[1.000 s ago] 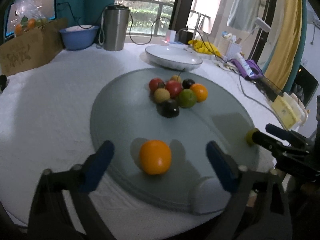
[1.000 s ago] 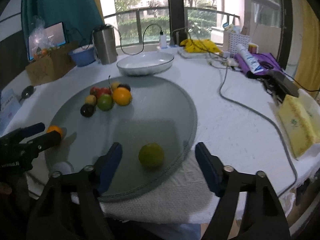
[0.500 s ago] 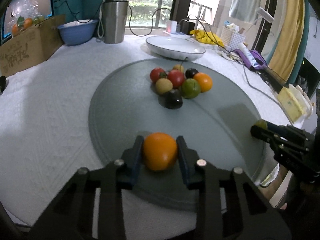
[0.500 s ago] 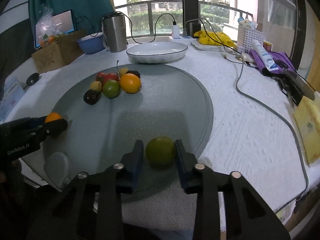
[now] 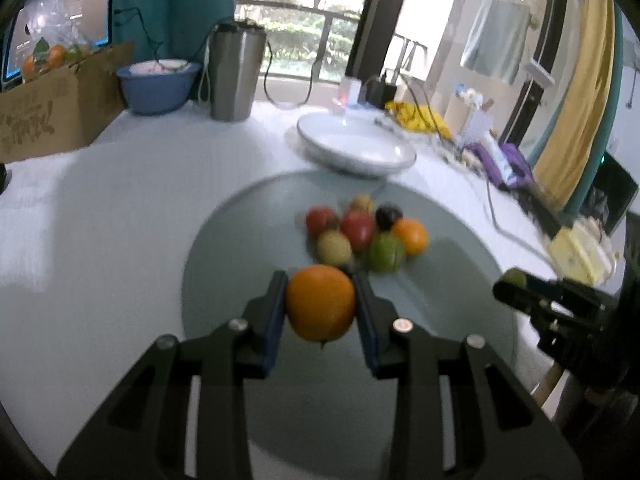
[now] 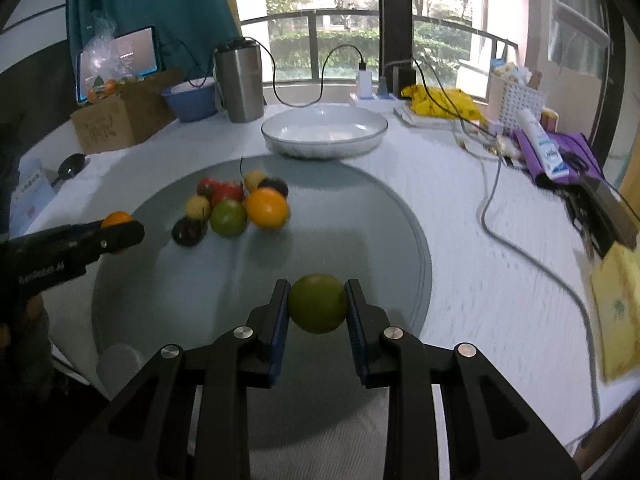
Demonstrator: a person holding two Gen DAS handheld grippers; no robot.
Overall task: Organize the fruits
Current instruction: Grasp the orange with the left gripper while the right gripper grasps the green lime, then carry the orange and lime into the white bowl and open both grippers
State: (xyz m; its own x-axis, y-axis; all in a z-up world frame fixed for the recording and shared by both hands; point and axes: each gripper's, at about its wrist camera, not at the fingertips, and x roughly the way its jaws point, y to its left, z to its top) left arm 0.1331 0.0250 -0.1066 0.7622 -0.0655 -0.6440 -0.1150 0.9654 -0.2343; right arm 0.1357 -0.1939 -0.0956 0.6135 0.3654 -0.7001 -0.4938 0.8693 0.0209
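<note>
My left gripper (image 5: 321, 285) is shut on an orange (image 5: 320, 303) and holds it just above the round glass turntable (image 5: 224, 280). Over the turntable's near right part (image 6: 400, 264), my right gripper (image 6: 318, 289) is shut on a green citrus fruit (image 6: 318, 303). A cluster of several small fruits (image 5: 362, 234) lies on the glass beyond, seen also as the fruit cluster (image 6: 236, 206) in the right wrist view. A white oval dish (image 6: 325, 130) stands empty behind the turntable. Each gripper shows at the edge of the other's view, the left gripper (image 6: 120, 229) and the right gripper (image 5: 514, 285).
A steel tumbler (image 6: 240, 80), a blue bowl (image 6: 191, 100) and a cardboard box (image 6: 116, 120) with bagged oranges stand at the back left. Cables (image 6: 492, 216), a purple pouch (image 6: 560, 152), a yellow bag (image 6: 440, 104) and a yellow sponge (image 6: 616, 308) crowd the right side.
Both grippers closed on their fruits, the left on the orange and the right on the green citrus, then lifted them slightly and carried them forward toward the fruit cluster.
</note>
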